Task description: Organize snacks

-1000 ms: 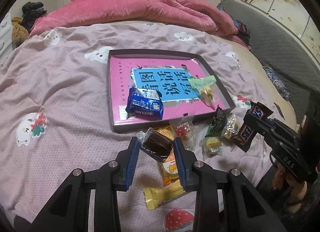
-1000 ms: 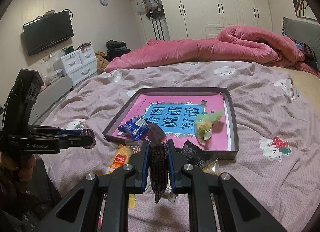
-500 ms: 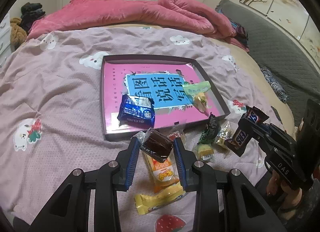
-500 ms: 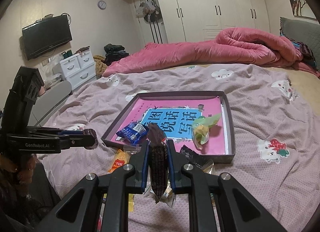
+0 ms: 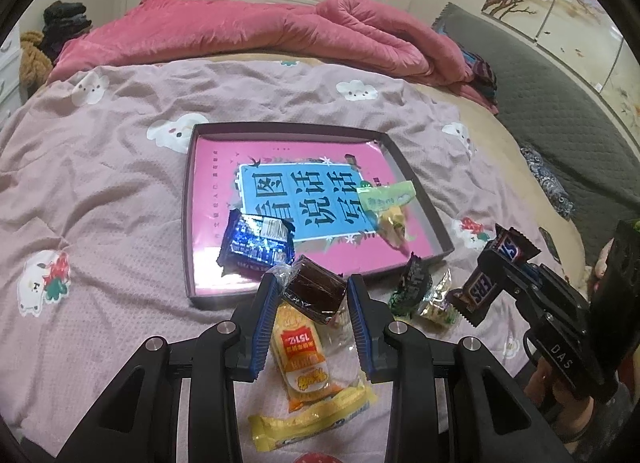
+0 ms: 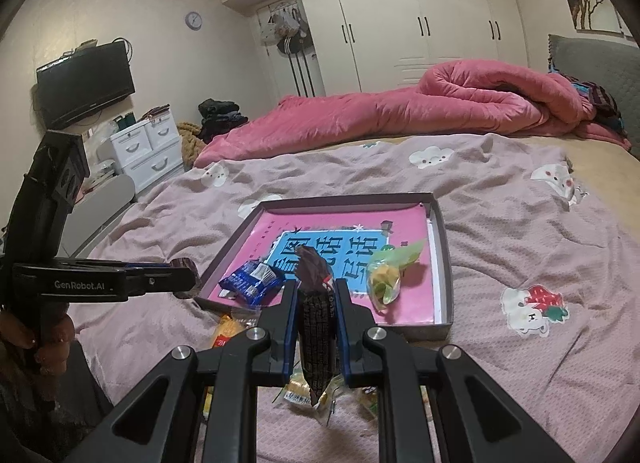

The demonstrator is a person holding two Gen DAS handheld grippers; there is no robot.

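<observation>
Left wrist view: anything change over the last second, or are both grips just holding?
The left hand-held gripper carried its brown wrapped cake forward to the near rim of the tray. Nothing was picked up or released. The right hand-held gripper stays shut on the chocolate bar. The blue packet and green candy bag lie in the tray as before.

The black left gripper reads "GenRobot.AI"; the black right gripper, at four o'clock, "DAS"; the orange plastic snack packet "ZHSL".
</observation>
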